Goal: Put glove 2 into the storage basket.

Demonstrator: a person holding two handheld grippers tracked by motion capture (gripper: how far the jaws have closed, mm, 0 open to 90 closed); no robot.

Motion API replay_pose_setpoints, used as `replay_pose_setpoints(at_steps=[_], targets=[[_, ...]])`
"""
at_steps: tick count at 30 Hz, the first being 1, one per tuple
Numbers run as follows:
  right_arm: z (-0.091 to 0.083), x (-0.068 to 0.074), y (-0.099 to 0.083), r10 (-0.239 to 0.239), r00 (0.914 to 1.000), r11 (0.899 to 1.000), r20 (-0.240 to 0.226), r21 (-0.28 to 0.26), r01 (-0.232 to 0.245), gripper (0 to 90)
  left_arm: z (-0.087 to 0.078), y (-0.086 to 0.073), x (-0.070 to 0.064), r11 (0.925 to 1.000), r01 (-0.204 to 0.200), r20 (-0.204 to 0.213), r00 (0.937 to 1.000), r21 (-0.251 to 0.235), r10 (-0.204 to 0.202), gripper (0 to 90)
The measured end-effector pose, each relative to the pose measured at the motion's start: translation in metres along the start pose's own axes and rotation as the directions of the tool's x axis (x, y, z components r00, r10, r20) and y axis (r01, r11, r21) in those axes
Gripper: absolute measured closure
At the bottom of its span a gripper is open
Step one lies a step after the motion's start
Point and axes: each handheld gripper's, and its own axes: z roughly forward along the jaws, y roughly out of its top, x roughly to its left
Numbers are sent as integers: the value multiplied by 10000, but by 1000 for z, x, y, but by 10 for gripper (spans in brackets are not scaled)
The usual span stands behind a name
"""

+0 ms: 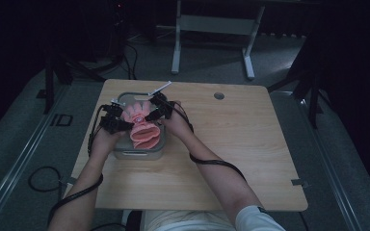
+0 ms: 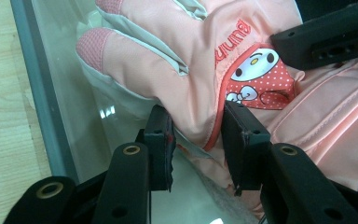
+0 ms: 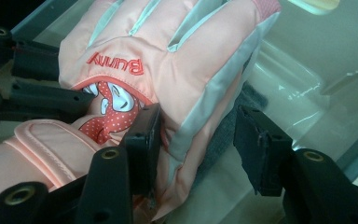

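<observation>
A pink padded glove (image 1: 142, 129) with a cartoon bunny patch lies in a clear plastic bin (image 1: 137, 154) at the table's left. In the left gripper view the glove (image 2: 191, 56) has its side edge pinched between the jaws of my left gripper (image 2: 198, 140), which is shut on it. In the right gripper view the other side of the glove (image 3: 168, 56) sits against one jaw of my right gripper (image 3: 198, 128). That gripper is open, with a gap to its other jaw. From above, the left gripper (image 1: 124, 121) and right gripper (image 1: 150, 115) flank the glove.
The bin's grey rim (image 2: 42, 93) and clear walls (image 3: 307, 93) close in around both grippers. Bare wooden tabletop (image 1: 241, 139) stretches to the right, with a round cable hole (image 1: 218, 96) near the far edge. A white stick-like thing (image 1: 160, 88) lies behind the bin.
</observation>
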Motion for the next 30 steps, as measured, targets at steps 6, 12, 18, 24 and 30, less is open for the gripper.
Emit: replay_pose_setpoints(at_steps=[6,12,18,24,30], targets=[[-1,-1,1,64,9999,10000,-133,-72,-65,505,-3,1,3,9995,286,171,9995,-102,-284,639],[-12,0,5,39,9989,9980,-457,-626,-67,460,-20,5,4,9945,621,457,9972,-848,-584,557],[-25,2,9,81,9962,9932,-868,-1146,-181,406,-38,14,-5,9896,393,597,9977,-1386,-312,507],[-39,8,11,-113,9958,9873,-905,-1585,-32,379,-47,17,-9,9841,382,776,9967,-1736,-250,490],[-57,4,7,-311,9958,9810,-862,-1935,139,315,-56,15,-19,9776,274,909,9958,-2089,-84,443]])
